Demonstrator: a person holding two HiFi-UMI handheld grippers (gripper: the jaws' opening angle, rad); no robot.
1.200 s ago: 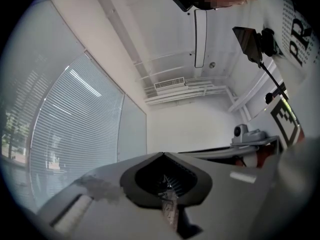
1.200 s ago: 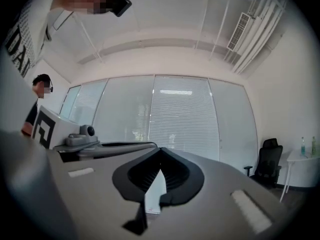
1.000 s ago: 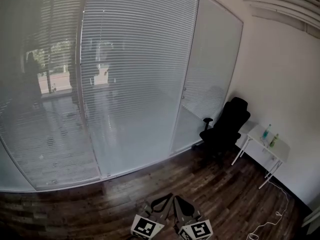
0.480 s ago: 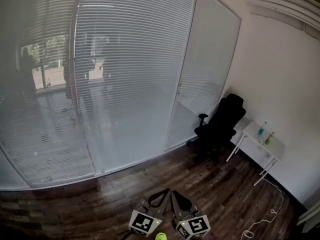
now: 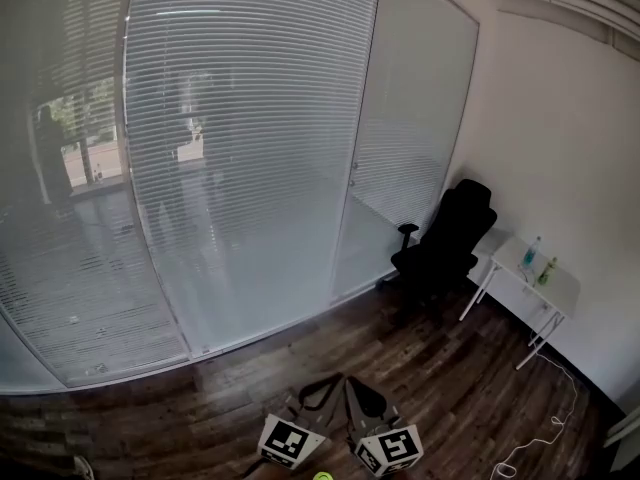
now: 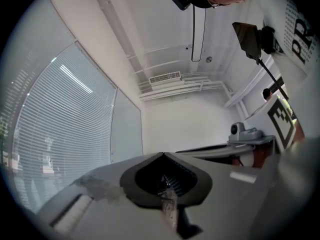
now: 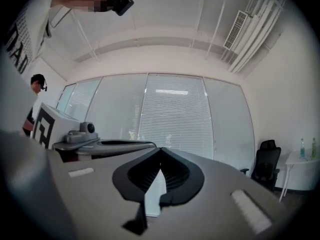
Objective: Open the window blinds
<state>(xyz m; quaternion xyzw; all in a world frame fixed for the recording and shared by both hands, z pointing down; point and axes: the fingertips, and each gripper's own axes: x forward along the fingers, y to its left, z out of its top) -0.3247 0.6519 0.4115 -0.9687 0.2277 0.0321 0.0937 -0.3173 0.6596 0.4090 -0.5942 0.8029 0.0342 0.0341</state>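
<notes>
Two closed, empty tools, the grey left gripper (image 5: 322, 393) and right gripper (image 5: 362, 400), are pointing from bottom centre toward white horizontal-slat window blinds (image 5: 250, 148) hanging lowered across the upper left, well apart; neither is sitting nearer.

Floor (image 5: 450, 388): dark wood planks, shiny in spots. It runs from the near edge to the glass wall at the far side.

Black office chair (image 5: 450, 243) stands on it, far right, close to where the glass wall meets the right wall.

Just right of the chair is a small white table (image 5: 562, 293) w/ thin crossed legs. Its feet are on the floor & it sits by the right wall.

On the table top: 2 bottles, side by side, both upright. One looks blue (image 5: 531, 255), the other green (image 5: 547, 271).

A thin white cord (image 5: 545, 433) lies on the floor, near right, in loose bends.

Small pale thing (image 5: 82, 465) at the near left corner, can't tell what.
</notes>
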